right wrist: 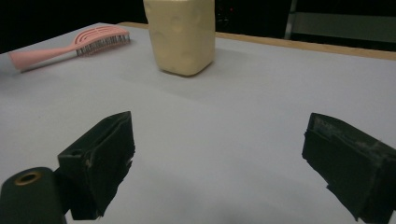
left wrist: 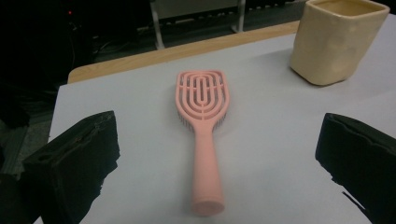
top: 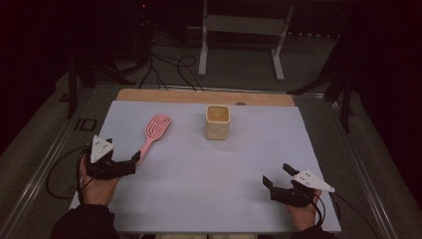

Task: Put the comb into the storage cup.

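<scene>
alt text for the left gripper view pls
A pink hairbrush lies flat on the pale table, handle toward the camera, between the open black jaws of the left hand-held gripper. A cream cup stands at upper right, apart from the brush.

"ID" marking – floor (top: pixel 85 124) left of table – nothing else legible.

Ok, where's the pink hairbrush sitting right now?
In the high view the pink hairbrush lies flat on the left half of the table, handle end just ahead of the open left claw, left of the cream cup.
</scene>
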Action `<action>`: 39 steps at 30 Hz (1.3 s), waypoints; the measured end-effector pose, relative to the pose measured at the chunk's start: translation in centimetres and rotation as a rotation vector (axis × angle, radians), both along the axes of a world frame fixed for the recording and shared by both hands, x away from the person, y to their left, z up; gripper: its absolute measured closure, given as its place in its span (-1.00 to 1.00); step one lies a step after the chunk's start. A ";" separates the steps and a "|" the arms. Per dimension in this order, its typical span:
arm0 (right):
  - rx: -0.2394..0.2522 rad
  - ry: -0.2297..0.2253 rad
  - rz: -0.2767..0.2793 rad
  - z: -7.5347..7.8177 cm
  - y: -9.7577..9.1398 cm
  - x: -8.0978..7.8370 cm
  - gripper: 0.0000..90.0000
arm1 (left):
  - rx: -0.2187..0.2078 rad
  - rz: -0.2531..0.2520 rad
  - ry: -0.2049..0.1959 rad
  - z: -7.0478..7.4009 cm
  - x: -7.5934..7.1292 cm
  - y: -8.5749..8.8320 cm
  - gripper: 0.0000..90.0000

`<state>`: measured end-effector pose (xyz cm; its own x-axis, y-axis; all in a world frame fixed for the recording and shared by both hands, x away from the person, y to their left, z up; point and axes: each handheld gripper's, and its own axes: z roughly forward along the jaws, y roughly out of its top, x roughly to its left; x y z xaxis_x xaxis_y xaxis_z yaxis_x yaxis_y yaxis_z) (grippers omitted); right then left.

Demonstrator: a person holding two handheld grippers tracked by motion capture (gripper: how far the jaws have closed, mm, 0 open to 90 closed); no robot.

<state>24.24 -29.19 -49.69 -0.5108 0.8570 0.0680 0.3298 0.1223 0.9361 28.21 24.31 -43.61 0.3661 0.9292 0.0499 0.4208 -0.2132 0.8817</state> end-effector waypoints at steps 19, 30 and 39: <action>-0.003 -0.004 0.007 -0.1 0.4 -0.1 -0.80 | 0.057 -0.034 0.092 -0.2 4.4 -1.4 -1.00; -0.001 -0.001 0.007 -0.1 0.4 -0.2 -0.80 | 0.106 -0.029 0.145 -0.8 6.2 -1.9 -1.00; 0.001 -0.001 0.008 -0.2 0.4 -0.2 -0.80 | 0.134 -0.028 0.182 -0.9 7.4 -2.3 -1.00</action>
